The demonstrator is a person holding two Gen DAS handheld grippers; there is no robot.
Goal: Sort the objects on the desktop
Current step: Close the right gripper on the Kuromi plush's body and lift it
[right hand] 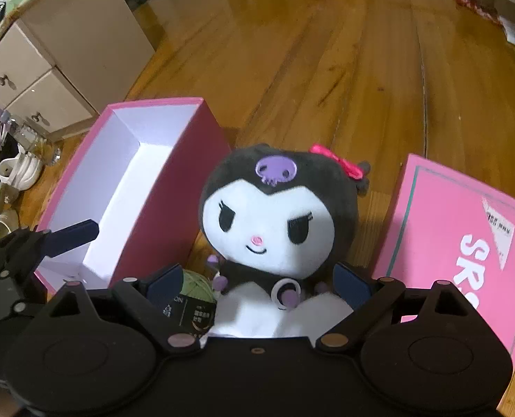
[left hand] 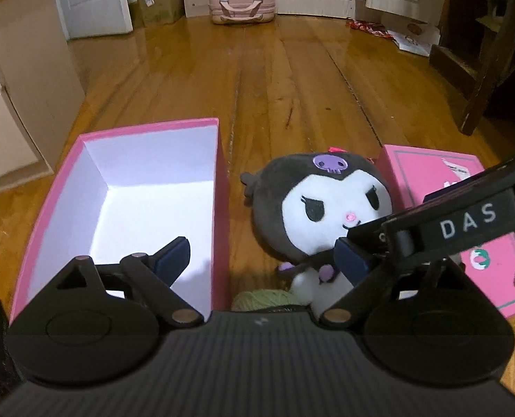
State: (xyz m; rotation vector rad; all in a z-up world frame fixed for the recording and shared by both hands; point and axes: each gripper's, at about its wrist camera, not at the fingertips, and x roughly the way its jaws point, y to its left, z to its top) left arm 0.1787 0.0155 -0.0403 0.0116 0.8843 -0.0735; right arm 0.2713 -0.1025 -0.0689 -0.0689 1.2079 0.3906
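Observation:
A black-and-white plush doll (left hand: 327, 205) (right hand: 278, 215) with a purple skull mark lies on the wooden floor between an open pink box (left hand: 48, 215) (right hand: 160, 187) and its pink lid (left hand: 431, 173) (right hand: 466, 229). A green yarn ball (left hand: 264, 299) (right hand: 196, 286) and a dark packet (right hand: 191, 316) lie by the doll's feet. My right gripper (right hand: 257, 283) is open, its jaws on either side of the doll's body. My left gripper (left hand: 262, 257) is open; its left finger hangs over the box, its right finger sits by the doll under the right gripper's body.
A beige drawer cabinet (left hand: 21, 80) (right hand: 55, 55) stands left of the box. Shoes and small items (right hand: 14, 173) lie at the left. A pink case (left hand: 242, 5) sits far back. A dark wooden chair leg (left hand: 480, 80) stands at the right.

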